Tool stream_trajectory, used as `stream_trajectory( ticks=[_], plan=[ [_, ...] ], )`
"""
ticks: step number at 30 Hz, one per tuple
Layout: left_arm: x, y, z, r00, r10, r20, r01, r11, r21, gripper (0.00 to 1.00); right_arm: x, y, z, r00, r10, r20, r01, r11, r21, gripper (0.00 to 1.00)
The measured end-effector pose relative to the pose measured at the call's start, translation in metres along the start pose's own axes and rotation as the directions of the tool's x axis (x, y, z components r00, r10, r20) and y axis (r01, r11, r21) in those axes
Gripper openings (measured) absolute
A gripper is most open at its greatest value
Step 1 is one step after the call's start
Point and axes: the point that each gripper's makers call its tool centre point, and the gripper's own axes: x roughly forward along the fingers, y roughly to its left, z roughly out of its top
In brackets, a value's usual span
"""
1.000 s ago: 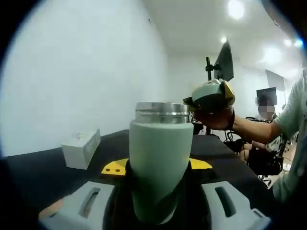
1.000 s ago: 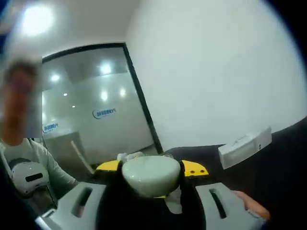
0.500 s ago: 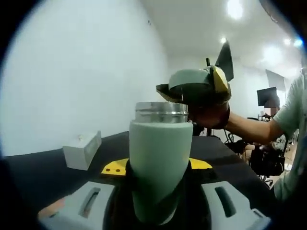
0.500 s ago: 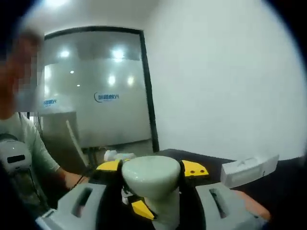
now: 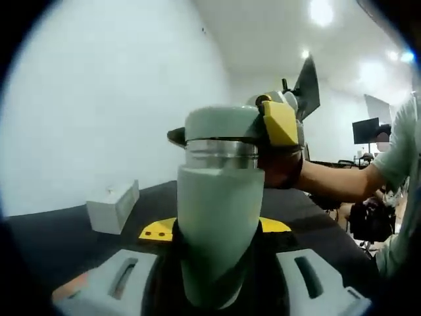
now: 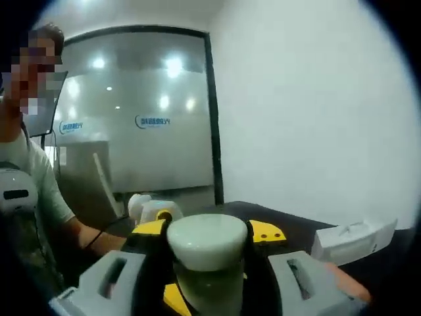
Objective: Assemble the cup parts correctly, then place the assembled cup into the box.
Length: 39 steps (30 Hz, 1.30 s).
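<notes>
My left gripper (image 5: 216,263) is shut on the pale green cup body (image 5: 217,210), held upright with its threaded metal rim (image 5: 222,153) on top. The matching green lid (image 5: 219,123) sits on that rim, held by my right gripper (image 5: 279,125), which reaches in from the right with a hand behind it. In the right gripper view, my right gripper (image 6: 207,230) is shut on the lid (image 6: 206,242), and the cup body (image 6: 205,289) shows just beneath it. Part of the left gripper (image 6: 150,210) shows behind.
A white box (image 5: 112,205) lies on the black table (image 5: 59,243) to the left of the cup, and the same box (image 6: 354,239) appears at the right in the right gripper view. A person (image 6: 26,178) stands at the left. Monitors and a glass wall are behind.
The right gripper has carried the lid leftwards and down from beside the cup onto its metal rim. The left gripper and the cup body have stayed still.
</notes>
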Motion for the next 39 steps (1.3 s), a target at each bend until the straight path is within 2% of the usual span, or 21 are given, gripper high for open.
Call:
stream_trajectory(
  ticks=[12, 14, 16, 21, 24, 25, 26, 30, 33, 34, 36, 39],
  plan=[
    [0.002, -0.002, 0.000, 1.000, 0.001, 0.002, -0.001, 1.000, 0.000, 0.40, 0.003, 0.003, -0.007, 0.998, 0.065, 0.016, -0.065, 0.998, -0.014, 0.44],
    [0.001, -0.002, 0.000, 1.000, 0.001, 0.004, -0.001, 1.000, 0.000, 0.40, 0.002, 0.005, -0.012, 0.996, 0.091, -0.009, -0.092, 0.995, -0.039, 0.44],
    [0.001, -0.003, 0.000, 1.000, 0.002, 0.003, -0.002, 1.000, 0.004, 0.40, 0.001, 0.005, -0.010, 0.994, 0.104, 0.013, -0.104, 0.994, -0.026, 0.44],
    [0.001, -0.003, 0.000, 1.000, 0.003, 0.003, -0.003, 1.000, -0.001, 0.40, 0.002, 0.007, -0.010, 0.996, 0.082, 0.021, -0.082, 0.996, -0.029, 0.44],
    [0.001, -0.004, 0.000, 1.000, 0.005, 0.002, -0.005, 1.000, 0.001, 0.40, 0.003, 0.006, -0.010, 1.000, 0.025, 0.000, -0.024, 0.998, -0.054, 0.44],
    [0.001, -0.004, 0.000, 1.000, 0.007, 0.002, -0.007, 1.000, 0.001, 0.40, 0.003, 0.001, -0.011, 0.999, -0.029, -0.015, 0.028, 0.999, -0.045, 0.44],
    [0.001, -0.003, 0.000, 1.000, 0.012, 0.004, -0.011, 1.000, -0.005, 0.40, 0.003, 0.000, -0.011, 0.999, -0.051, -0.019, 0.050, 0.997, -0.052, 0.44],
    [0.000, -0.002, 0.000, 1.000, 0.013, 0.005, -0.013, 1.000, -0.004, 0.40, 0.001, -0.002, -0.010, 0.986, -0.166, 0.002, 0.166, 0.984, -0.071, 0.44],
    [0.001, -0.003, 0.000, 1.000, 0.016, 0.006, -0.016, 1.000, 0.001, 0.40, -0.002, -0.006, -0.009, 0.963, -0.267, 0.019, 0.268, 0.961, -0.066, 0.44],
    [0.001, -0.003, 0.000, 1.000, 0.017, 0.007, -0.017, 1.000, 0.003, 0.40, -0.004, -0.009, -0.010, 0.948, -0.319, 0.019, 0.320, 0.946, -0.046, 0.44],
    [0.001, -0.003, 0.000, 1.000, 0.016, 0.007, -0.016, 1.000, 0.005, 0.40, -0.005, -0.009, -0.009, 0.932, -0.362, 0.031, 0.363, 0.927, -0.095, 0.44],
    [0.001, -0.002, 0.000, 1.000, 0.019, 0.006, -0.019, 1.000, 0.006, 0.40, -0.006, -0.013, -0.008, 0.889, -0.456, 0.037, 0.457, 0.885, -0.089, 0.44]
  ],
)
